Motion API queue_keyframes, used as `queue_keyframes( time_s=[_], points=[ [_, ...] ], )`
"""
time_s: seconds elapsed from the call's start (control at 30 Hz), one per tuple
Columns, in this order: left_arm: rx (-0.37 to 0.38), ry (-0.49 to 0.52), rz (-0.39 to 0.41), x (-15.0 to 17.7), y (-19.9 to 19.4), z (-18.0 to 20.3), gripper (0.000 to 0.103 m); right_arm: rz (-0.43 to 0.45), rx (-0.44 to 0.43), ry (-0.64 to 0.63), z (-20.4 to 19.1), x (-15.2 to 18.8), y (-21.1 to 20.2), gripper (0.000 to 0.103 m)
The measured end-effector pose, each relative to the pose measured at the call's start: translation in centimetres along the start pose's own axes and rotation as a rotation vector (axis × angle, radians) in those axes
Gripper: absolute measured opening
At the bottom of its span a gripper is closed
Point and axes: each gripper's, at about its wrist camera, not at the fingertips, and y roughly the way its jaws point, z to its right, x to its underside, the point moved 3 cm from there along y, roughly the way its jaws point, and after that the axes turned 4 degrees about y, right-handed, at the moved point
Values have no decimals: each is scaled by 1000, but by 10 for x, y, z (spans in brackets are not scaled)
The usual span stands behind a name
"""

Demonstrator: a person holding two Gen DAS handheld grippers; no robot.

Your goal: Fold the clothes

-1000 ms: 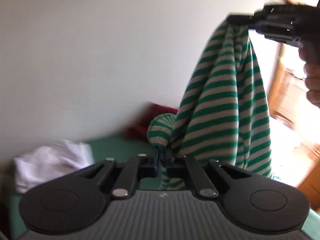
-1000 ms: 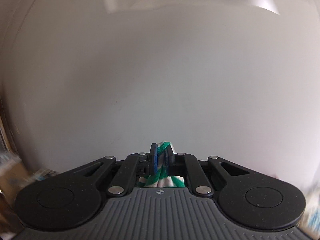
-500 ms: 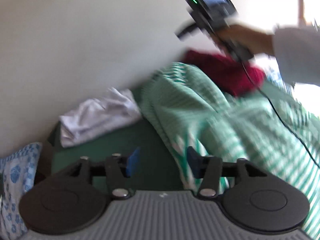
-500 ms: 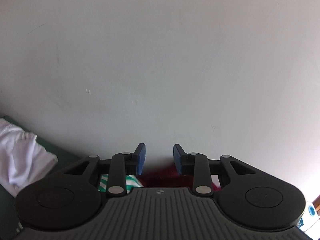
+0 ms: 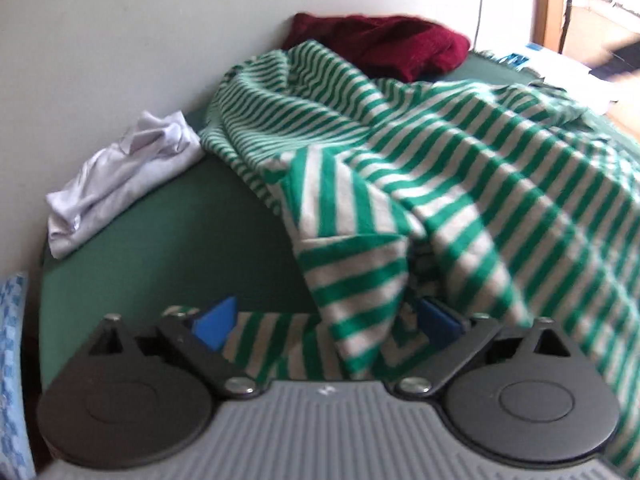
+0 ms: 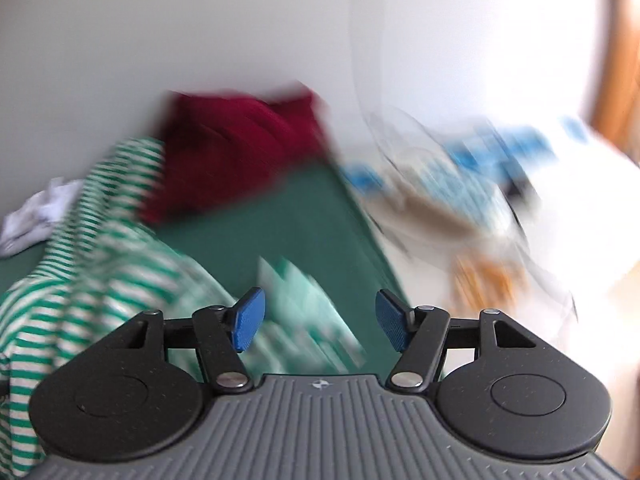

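Observation:
A green-and-white striped garment [image 5: 460, 184] lies crumpled across the dark green surface [image 5: 168, 240]. My left gripper [image 5: 326, 322] is open just above its near edge, and a fold of the cloth lies loose between the spread blue pads [image 5: 214, 320]. In the blurred right wrist view the striped garment [image 6: 92, 264] spreads along the left side. My right gripper [image 6: 320, 324] is open over a corner of it and holds nothing.
A dark red garment [image 5: 384, 44] is heaped against the white wall at the back, also in the right wrist view as the red garment [image 6: 236, 152]. A crumpled white garment [image 5: 120, 176] lies at the left. Blue-and-white clutter [image 6: 472, 168] sits beyond the surface's right edge.
Both grippers went from shut on the hanging striped garment to open. The garment dropped onto the green surface, and both grippers lowered toward it; the right one swung to face the surface.

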Motion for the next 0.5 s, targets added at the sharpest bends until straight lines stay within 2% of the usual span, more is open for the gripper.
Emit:
queue_keyframes(
  time_s=[0.1, 0.17, 0.2, 0.27, 0.33, 0.4, 0.43, 0.5],
  points=[
    [35, -110, -37, -1, 16, -15, 78, 21, -13, 167, 19, 19, 5, 64],
    [25, -148, -44, 0, 21, -19, 66, 65, -13, 205, 17, 21, 11, 64],
    [11, -153, -46, 0, 22, -19, 64, 69, -11, 202, 16, 20, 12, 64],
    [-3, -146, -46, -4, 19, -17, 34, 74, -6, 191, 14, 16, 15, 64],
    [-23, -145, -54, -7, 14, -19, 21, 79, -1, 181, 12, 12, 17, 64],
    [-49, -144, -57, -8, 8, -24, 21, 84, 4, 171, 9, 8, 20, 63],
    [-63, -146, -59, -6, 5, -27, 21, 86, 6, 166, 8, 6, 21, 60],
    [-92, -158, -68, -4, 0, -36, 21, 91, 11, 155, 6, 2, 24, 27]
  ],
)
